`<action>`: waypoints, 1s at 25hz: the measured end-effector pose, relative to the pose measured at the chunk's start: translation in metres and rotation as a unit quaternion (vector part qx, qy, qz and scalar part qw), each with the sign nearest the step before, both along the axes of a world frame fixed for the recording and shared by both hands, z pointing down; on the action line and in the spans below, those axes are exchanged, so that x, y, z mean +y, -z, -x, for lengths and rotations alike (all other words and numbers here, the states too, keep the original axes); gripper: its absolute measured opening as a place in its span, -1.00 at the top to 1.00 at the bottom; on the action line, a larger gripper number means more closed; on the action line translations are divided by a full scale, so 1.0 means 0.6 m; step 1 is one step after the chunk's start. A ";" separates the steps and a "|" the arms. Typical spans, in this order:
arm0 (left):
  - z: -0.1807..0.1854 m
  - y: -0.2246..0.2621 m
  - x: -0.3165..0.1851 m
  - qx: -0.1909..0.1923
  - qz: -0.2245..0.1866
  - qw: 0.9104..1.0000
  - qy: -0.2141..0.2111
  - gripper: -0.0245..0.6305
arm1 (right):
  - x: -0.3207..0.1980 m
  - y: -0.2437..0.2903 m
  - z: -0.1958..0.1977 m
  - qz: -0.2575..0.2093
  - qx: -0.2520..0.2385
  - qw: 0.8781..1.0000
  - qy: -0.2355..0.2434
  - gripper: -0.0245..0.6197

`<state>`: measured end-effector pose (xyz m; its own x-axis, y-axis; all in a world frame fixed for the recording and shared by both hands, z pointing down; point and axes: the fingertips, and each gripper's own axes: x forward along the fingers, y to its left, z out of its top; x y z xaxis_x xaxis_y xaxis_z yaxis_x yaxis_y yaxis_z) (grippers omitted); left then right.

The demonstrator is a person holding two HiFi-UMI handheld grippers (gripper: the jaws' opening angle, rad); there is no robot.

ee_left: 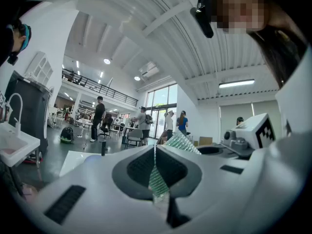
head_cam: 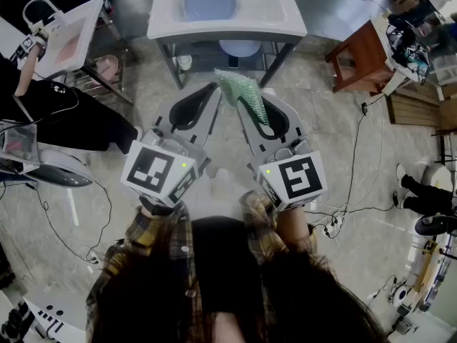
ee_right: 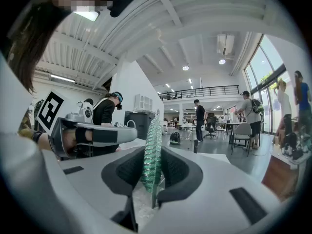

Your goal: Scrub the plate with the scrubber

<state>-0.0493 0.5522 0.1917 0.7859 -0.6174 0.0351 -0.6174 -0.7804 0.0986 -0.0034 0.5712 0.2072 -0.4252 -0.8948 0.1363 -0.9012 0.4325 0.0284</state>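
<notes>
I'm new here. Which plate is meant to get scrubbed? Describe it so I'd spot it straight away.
Find the white sink standing straight ahead of the person. The plate is the pale blue round disc lying in its basin, towards the left. A similar bluish round thing sits on the shelf underneath, but the plate is the one up in the basin.

Knobbly green plastic-mesh scrubber (head_cam: 244, 97), smooth pale-blue plate (head_cam: 210, 2), glossy white sink (head_cam: 282, 21), mottled grey stone-look floor (head_cam: 343, 145).
</notes>
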 end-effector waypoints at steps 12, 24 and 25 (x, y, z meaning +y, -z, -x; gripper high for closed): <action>-0.047 0.021 0.012 0.005 -0.020 1.000 -0.001 0.86 | 0.007 0.020 -0.046 -0.024 -0.013 1.000 0.003 0.62; -0.067 0.006 -0.041 0.009 -0.018 1.000 0.006 0.86 | -0.051 0.005 -0.084 -0.020 -0.028 0.999 0.005 0.62; -0.067 0.006 -0.054 0.011 -0.019 1.000 0.007 0.86 | -0.064 0.004 -0.084 -0.020 -0.028 0.999 0.005 0.62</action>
